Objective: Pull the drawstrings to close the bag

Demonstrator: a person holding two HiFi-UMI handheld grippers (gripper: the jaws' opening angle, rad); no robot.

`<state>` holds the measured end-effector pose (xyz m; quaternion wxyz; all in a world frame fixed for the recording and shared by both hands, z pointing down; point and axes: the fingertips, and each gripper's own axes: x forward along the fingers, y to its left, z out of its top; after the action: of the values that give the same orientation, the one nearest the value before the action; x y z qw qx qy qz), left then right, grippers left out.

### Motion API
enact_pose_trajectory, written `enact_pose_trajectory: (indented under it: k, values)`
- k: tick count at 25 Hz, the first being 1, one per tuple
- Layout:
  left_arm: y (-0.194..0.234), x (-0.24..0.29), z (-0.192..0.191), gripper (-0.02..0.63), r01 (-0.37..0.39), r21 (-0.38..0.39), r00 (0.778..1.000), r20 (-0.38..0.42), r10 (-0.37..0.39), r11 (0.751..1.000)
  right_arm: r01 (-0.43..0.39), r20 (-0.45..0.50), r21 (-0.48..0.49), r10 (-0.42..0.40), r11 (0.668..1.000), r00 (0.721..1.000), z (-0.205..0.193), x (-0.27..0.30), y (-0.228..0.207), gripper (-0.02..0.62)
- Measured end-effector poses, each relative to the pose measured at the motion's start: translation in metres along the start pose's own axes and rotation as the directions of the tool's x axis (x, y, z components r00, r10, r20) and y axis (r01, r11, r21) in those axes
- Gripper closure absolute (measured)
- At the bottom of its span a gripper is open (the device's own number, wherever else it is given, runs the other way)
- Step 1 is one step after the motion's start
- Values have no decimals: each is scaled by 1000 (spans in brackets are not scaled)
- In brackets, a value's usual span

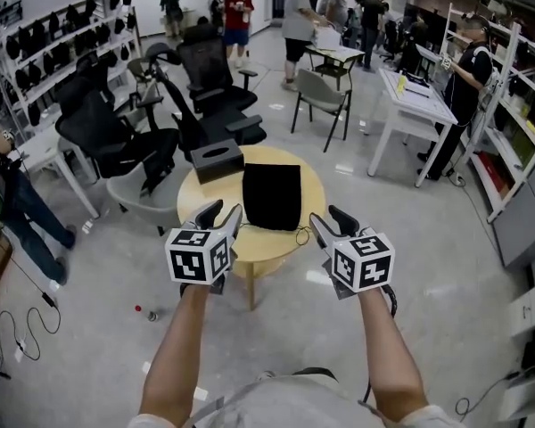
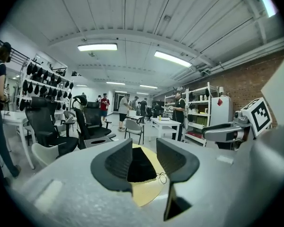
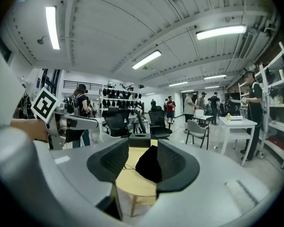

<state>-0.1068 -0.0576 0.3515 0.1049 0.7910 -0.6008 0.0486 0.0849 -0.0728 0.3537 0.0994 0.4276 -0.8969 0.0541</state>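
At ctr of the round table (image 1: 196, 205) lies the bag (image 1: 271, 195): black, flat, roughly square, mouth end toward the person. Its cord (image 1: 300, 235), thin and dark, loops loose on the yellow top just off the bag's near-right corner, close to the table's edge. A dark box (image 1: 216, 160) w/ an oval slot on top sits at the back-left of the table, just beside the bag; can't tell if they touch.

Left tongs (image 1: 221, 212) hang over the near-left edge of the table, jaws spread wide, nothing btwn them. In the left gripper view the bag (image 2: 141, 167) and cord (image 2: 161, 178) show through the gap, well beyond the tips. Right tongs (image 1: 330, 219) hang at the near-right edge, also released and empty, and the bag (image 3: 149, 164) shows past them in the right gripper view. Neither touches bag or cord. Each is held on a bare forearm.

Behind the table: black office chairs (image 1: 116, 136), a grey chair (image 1: 325, 96), a white desk (image 1: 419, 96). Several people stand in the bkgd.
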Motion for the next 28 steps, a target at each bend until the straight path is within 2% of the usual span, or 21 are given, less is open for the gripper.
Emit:
enact_pose_trajectory:
  k: [15, 28]
  values:
    - [14, 35, 1, 442, 49, 14, 999, -2, -49, 999, 66, 4, 28, -66, 997, 998, 0, 23, -18, 385]
    - [38, 105, 8, 442, 51, 15, 998, -30, -51, 999, 73, 0, 40, -74, 996, 997, 3, 82, -61, 383]
